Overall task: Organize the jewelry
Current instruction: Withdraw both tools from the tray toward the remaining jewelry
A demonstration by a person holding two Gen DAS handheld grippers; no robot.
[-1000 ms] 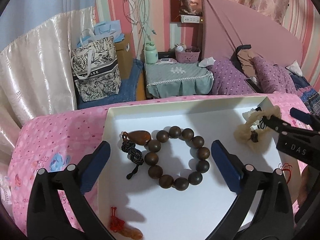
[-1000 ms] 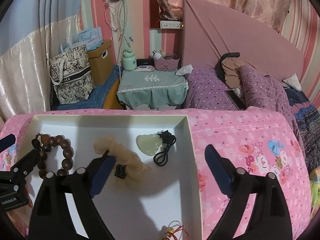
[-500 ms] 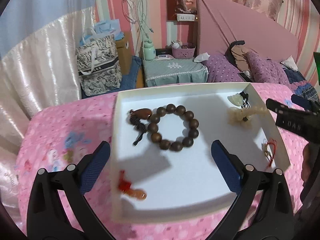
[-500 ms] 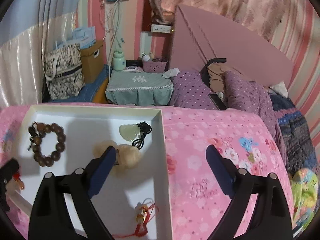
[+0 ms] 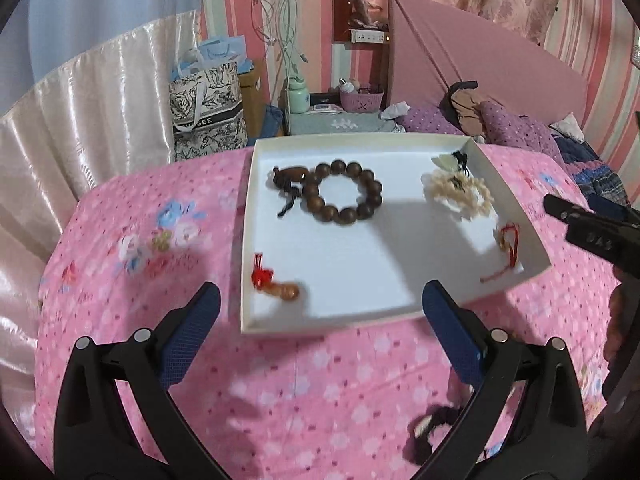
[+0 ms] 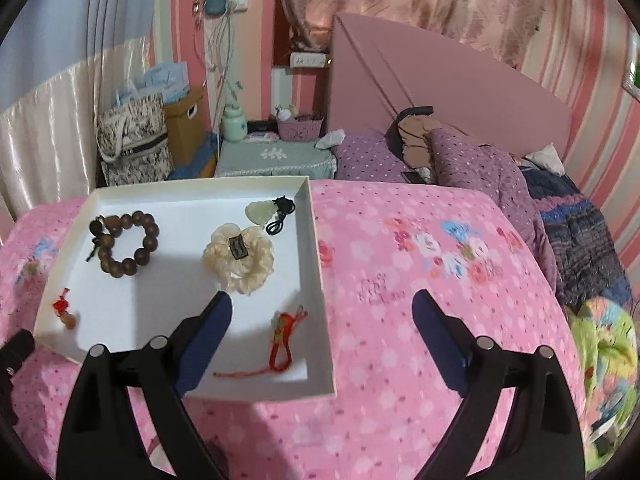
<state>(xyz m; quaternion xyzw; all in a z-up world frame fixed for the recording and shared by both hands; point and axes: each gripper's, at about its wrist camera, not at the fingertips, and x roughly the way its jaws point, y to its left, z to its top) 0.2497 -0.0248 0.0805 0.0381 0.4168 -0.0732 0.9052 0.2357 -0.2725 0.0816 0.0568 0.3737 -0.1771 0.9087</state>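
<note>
Two hand-held grippers hover above a pink floral bedspread [image 6: 420, 264], both with jaws spread wide and holding nothing. Left gripper [image 5: 320, 328]: near the near edge of a white tray [image 5: 280, 326]. Inside the tray, from left to right: a red-knotted amber charm [image 5: 276, 286] at the near left; a dark wooden bead bracelet [image 5: 344, 196] with a brown pendant [image 5: 292, 174] on black cord at the far left; a cream scrunchie [image 6: 240, 258] right of centre; a pale green pendant [image 6: 262, 212] on black cord at the far right corner; a red-cord charm [image 6: 284, 340] at the near right. Right gripper [image 6: 322, 334]: its left finger [image 6: 204, 344] overlaps the tray's near right part, its right finger above the bedspread. A dark item [image 5: 432, 428], blurred, lies on the bedspread near the left gripper's right finger.
</note>
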